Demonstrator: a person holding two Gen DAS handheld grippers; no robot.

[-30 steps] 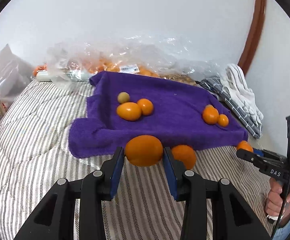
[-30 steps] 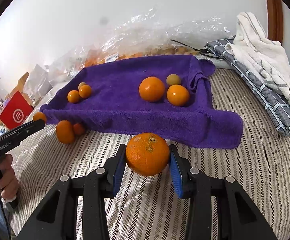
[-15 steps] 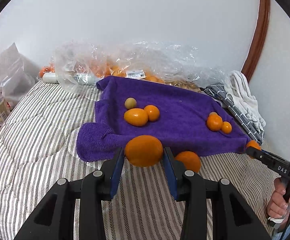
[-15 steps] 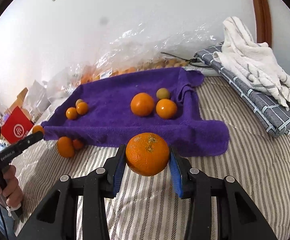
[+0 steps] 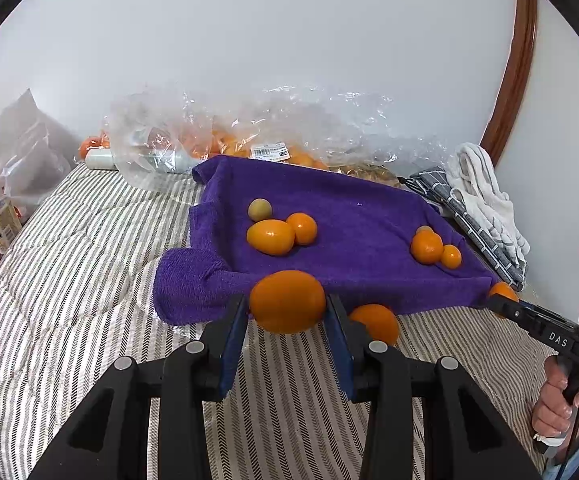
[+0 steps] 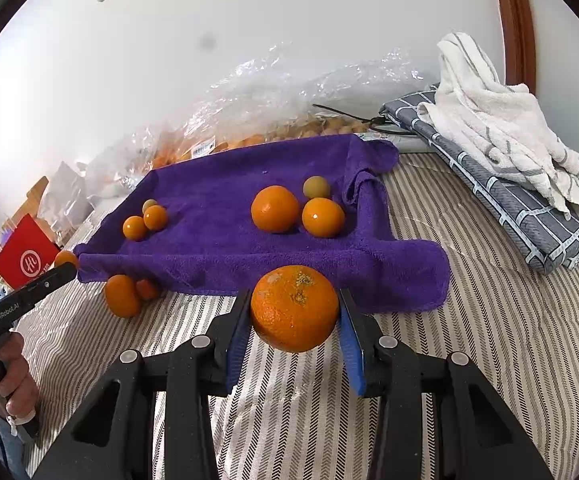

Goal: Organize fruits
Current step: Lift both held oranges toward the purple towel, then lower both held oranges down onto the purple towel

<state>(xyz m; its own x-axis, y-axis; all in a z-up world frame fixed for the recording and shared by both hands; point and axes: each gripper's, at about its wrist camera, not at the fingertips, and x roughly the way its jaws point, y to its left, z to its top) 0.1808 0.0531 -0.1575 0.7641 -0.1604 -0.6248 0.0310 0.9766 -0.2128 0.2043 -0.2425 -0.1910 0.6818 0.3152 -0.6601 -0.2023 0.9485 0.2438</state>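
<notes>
Cloth, peel and plastic

Plush matt purple towel (image 6: pixel 225 240) on the striped woven bedcover (image 6: pixel 509 340); dimpled, scarred orange (image 6: pixel 294 307) between blue-padded matt black plastic tongs (image 6: pixel 293 320); glossy smooth fruit (image 5: pixel 270 237); crinkled clear plastic bags (image 5: pixel 217 136) at twelve o'clock.

Two oranges held aloft — smooth oval one (image 5: pixel 287 301), speckled round one (image 6: pixel 294 308) — six fruits on the purple towel (image 6: pixel 217 216), others on the striped bedding beside its edge.

light: bright, even, soft shadows | edges: fisheye bend, black corners | focus: mostly sharp
</notes>
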